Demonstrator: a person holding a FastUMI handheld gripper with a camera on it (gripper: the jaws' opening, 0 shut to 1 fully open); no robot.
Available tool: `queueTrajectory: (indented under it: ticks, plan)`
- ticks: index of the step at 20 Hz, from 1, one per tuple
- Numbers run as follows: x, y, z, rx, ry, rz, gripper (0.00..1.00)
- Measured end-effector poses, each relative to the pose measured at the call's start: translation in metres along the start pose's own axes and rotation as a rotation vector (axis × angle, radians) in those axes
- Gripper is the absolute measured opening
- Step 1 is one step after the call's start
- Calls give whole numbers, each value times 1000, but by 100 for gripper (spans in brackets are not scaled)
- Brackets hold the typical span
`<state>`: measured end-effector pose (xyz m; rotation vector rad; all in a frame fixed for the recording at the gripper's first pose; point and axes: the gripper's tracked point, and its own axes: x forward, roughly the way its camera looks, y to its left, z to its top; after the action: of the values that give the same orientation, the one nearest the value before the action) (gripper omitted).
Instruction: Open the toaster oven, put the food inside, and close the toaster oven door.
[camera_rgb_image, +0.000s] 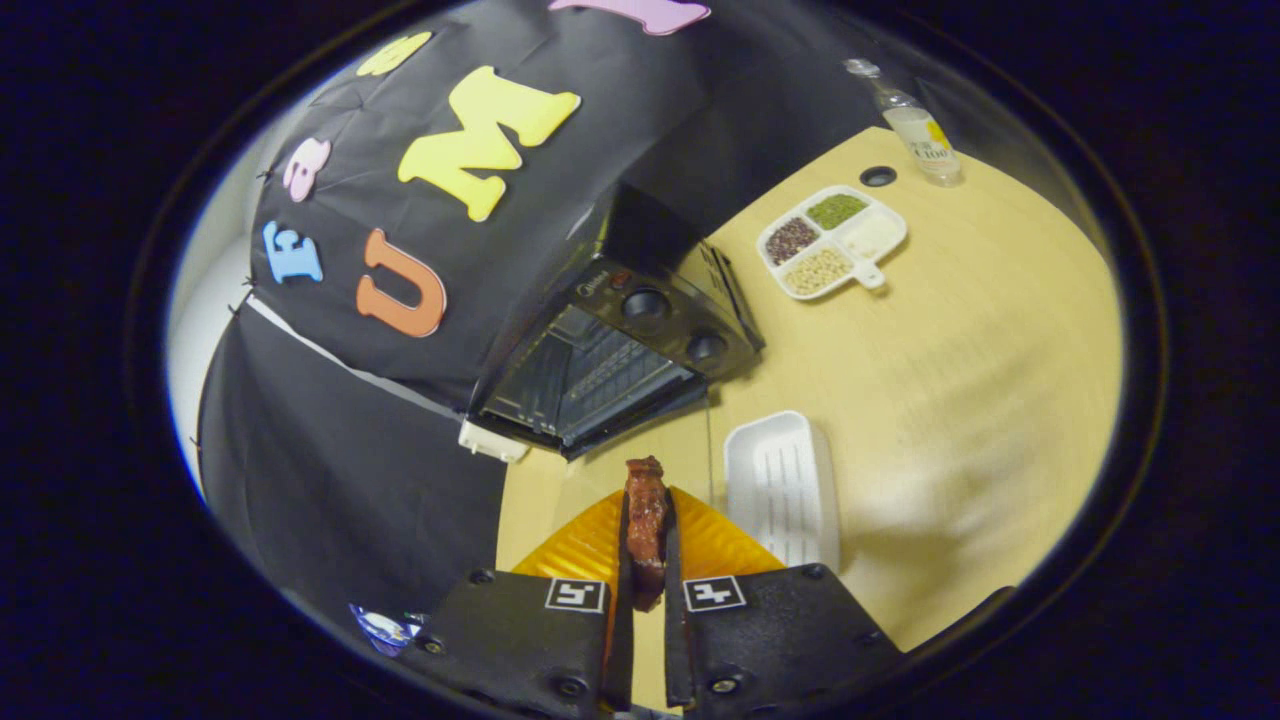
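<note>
My tool has both fingers pressed on a reddish-brown strip of food, low in the frame's middle. Above it stands the black toaster oven, door open. A white tray lies right of the food on the table.

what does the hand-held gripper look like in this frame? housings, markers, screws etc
The hand-held gripper has two blocky black housings side by side, one per finger. Each carries a small square black-and-white fiducial tag near its inner front corner, and round screw heads sit at the corners. Two flat, thin finger plates run forward from the housings.
</note>
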<state>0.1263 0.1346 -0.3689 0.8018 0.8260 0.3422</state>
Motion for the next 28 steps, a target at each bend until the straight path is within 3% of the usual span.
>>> queueTrajectory:
  ticks: [6, 14, 19, 24, 28]
  plan:
    - [78, 54, 6, 15, -131, 34, 16]
    - [178, 81, 33, 198, -372, 37, 15]
    - [217, 73, 43, 257, -492, -17, 15]
    - [243, 65, 50, 264, -528, -74, 15]
    - [244, 61, 50, 172, -535, -145, 18]
